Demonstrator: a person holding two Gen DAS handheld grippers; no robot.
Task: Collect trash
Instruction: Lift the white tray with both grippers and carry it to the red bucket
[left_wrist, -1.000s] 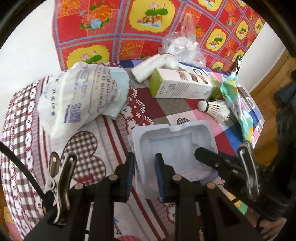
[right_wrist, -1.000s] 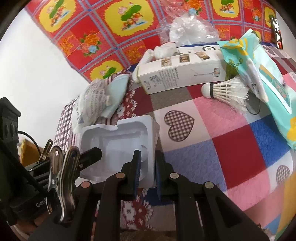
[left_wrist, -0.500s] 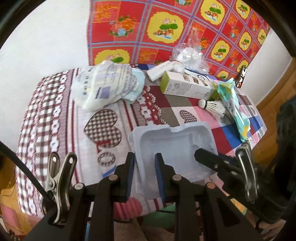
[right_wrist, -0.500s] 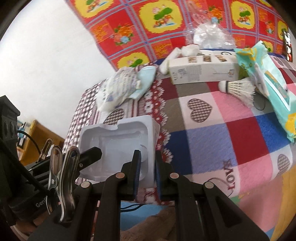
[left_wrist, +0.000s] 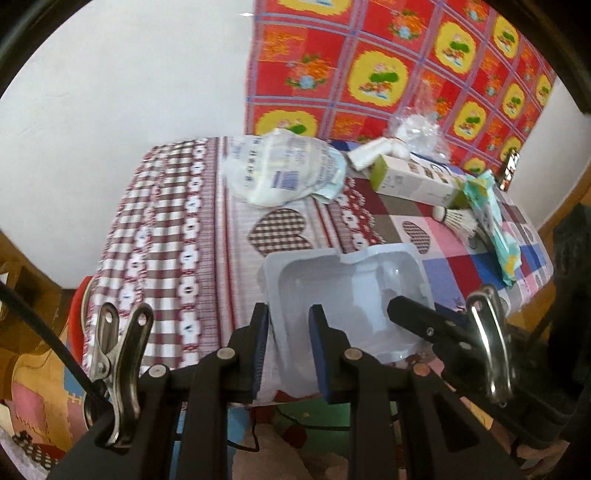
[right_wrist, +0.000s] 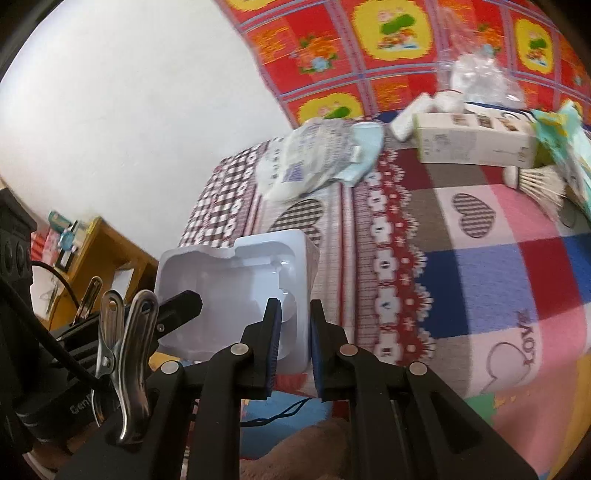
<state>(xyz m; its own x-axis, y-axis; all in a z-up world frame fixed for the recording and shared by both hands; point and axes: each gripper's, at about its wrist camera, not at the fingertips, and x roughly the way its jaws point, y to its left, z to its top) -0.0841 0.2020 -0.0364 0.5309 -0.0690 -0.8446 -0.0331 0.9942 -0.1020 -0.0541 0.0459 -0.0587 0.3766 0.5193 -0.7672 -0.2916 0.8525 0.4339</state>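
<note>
**Tray gripped on two sides, past the bed's near edge**

We hold the white plastic tray (left_wrist: 343, 291) with both tongs. Our left gripper (left_wrist: 290, 354) is clenched on the tray's near-left wall, one blue pad on each side of it, at the lower middle of the left view. Our right gripper (right_wrist: 293, 339) is clenched on the opposite wall, lower middle of the right view; its black tip also shows at the tray's right rim in the left view.

The tray hangs in front of the bed (left_wrist: 177, 258), overlapping its near edge in both views, with floor showing just below it. Along the far side of the checked cover lie a crumpled plastic bag (left_wrist: 284, 173), a long cardboard box (left_wrist: 413, 181), a shuttlecock (left_wrist: 458, 221) and a teal wipes pack (left_wrist: 495, 229), all well apart from the tray. The cover between them and the tray is bare. At the left of the right view a wooden shelf (right_wrist: 99, 254) stands near the bed's corner.
</note>
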